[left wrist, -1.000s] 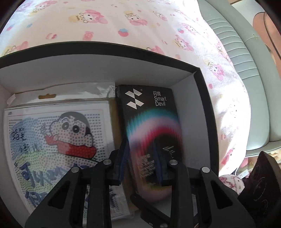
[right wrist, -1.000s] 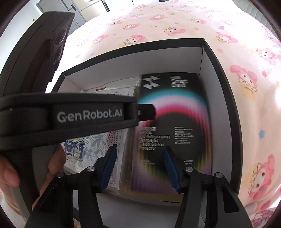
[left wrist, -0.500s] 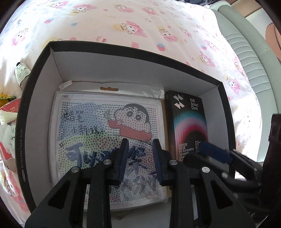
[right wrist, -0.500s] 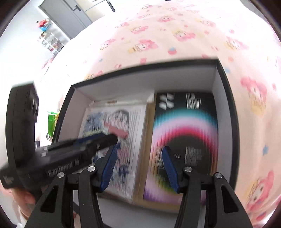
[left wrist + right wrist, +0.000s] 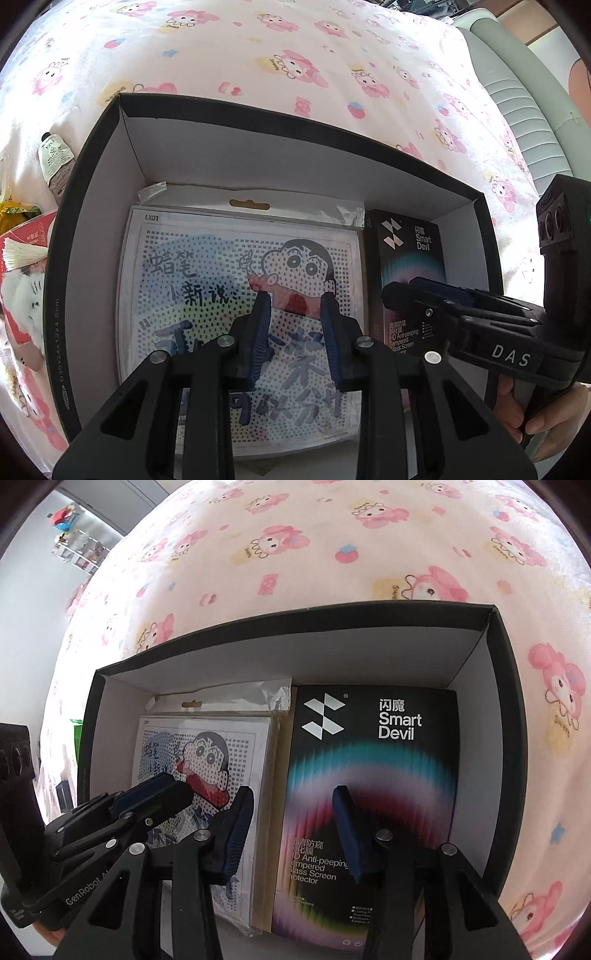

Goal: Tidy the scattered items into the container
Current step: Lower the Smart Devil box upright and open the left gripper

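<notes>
Left wrist view, far left on the bed [image 5: 258, 44] outside the box: a small tube [image 5: 55, 162], a red packet [image 5: 26, 236] and a white plush toy [image 5: 22, 302], bunched just beside the box's left wall. The black box [image 5: 88, 192], white inside, sits on the pink cartoon-print sheet. Inside, on the left: a bagged bead-art kit [image 5: 207, 277] with a cartoon boy, lying flat, hang-tab at the far end. Just right of it, edges touching or nearly so: the black Smart Devil screen protector pack [image 5: 406, 247], flat against the right wall.

Left claw [image 5: 293, 341] hovers over the near half of the bead-art kit, blue pads parted with a moderate gap, nothing between them. Right claw [image 5: 291, 830] hovers over the seam between kit [image 5: 221, 753] and screen protector pack [image 5: 373, 760], pads spread wider, holding nothing. In the right wrist view the left claw [image 5: 159, 794] pokes in from the near left; the box [image 5: 506, 716] right wall is beside the pack. The right claw shows side-on in the left view [image 5: 406, 291], above the pack.
</notes>
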{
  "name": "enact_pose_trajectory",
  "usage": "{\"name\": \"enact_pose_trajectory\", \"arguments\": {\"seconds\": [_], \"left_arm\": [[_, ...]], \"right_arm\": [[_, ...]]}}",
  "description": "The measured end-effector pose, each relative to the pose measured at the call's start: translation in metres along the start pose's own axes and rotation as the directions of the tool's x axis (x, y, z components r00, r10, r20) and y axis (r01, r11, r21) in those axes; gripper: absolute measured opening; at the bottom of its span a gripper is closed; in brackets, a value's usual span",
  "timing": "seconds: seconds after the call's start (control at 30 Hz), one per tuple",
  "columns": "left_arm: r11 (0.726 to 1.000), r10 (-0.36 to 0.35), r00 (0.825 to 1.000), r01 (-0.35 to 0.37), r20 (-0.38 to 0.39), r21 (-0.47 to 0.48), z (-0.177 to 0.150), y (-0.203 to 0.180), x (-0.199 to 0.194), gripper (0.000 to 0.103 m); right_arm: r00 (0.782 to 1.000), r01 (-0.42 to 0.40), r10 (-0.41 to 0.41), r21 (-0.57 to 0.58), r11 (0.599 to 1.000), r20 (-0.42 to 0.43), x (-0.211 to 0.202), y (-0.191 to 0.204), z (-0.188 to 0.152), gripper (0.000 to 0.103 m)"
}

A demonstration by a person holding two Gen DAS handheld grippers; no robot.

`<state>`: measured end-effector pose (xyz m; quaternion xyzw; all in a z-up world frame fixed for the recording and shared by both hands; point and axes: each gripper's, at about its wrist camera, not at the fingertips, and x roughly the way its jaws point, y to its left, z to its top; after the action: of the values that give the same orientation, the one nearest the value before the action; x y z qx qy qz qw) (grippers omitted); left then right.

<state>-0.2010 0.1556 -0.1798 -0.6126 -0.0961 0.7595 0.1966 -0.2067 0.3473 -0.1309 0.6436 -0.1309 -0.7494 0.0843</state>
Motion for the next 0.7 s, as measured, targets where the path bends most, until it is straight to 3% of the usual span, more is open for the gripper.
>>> {"name": "enact_pose_trajectory", "arguments": {"seconds": [0.13, 0.33, 0.47, 0.6, 0.7], "left_arm": [[0.999, -0.035, 0.999, 0.035, -0.014, 0.000, 0.004, -0.005, 0.005, 0.026], [0.992, -0.123, 0.989, 0.124, -0.083, 0.009, 0.035, -0.036, 0.028, 0.026], [0.995, -0.090, 0.993, 0.093, -0.080, 0.046, 0.058, -0.059, 0.049, 0.026], [0.996, -0.037, 0.997, 0.042, -0.061, 0.081, 0.069, -0.070, 0.062, 0.026], [0.997, -0.061, 0.994, 0.065, -0.088, 0.047, 0.073, -0.069, 0.075, 0.026]], "right_arm": [[0.998, 0.048, -0.048, 0.001, 0.999, 0.044, 0.006, 0.011, 0.004, 0.040], [0.969, 0.126, -0.111, -0.052, 0.991, 0.219, -0.023, 0.021, -0.027, 0.041], [0.949, 0.194, -0.165, -0.084, 0.977, 0.267, -0.033, 0.019, -0.048, 0.040], [0.930, 0.237, -0.192, -0.111, 0.965, 0.315, -0.036, 0.021, -0.043, 0.040], [0.945, 0.193, -0.160, -0.089, 0.977, 0.286, -0.029, 0.014, -0.032, 0.040]]}}
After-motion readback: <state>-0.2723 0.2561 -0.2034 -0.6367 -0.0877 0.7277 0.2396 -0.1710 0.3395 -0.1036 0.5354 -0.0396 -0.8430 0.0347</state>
